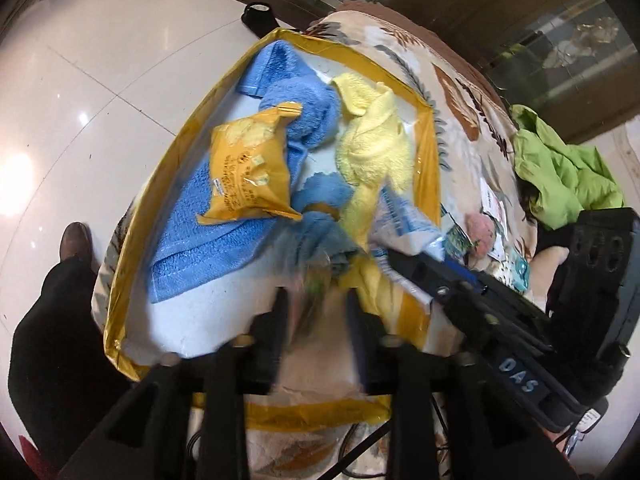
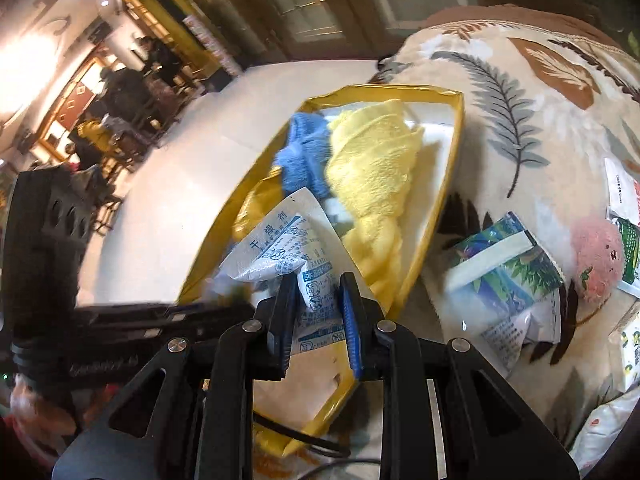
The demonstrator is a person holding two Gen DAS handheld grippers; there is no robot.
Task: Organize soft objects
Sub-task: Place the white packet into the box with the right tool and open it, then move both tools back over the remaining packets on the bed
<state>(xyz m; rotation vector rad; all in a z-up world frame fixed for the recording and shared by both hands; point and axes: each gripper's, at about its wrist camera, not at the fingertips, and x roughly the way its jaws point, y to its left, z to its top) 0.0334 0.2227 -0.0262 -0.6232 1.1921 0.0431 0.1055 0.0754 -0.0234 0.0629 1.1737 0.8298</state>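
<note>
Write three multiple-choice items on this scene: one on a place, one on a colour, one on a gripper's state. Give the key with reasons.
1. Where does the pink plush lie?
A. in the tray
B. on the leaf-print blanket, outside the tray
C. on the floor

2. What colour is the tray's rim?
A. yellow
B. red
C. green

3. What does the right gripper hold?
A. nothing, it is open
B. the yellow towel
C. a white sachet

Key: 1 B, it sits on the blanket right of the tray; 2 A, yellow tape edges the tray; 3 C, the fingers pinch the white sachet with blue print, above the tray.
</note>
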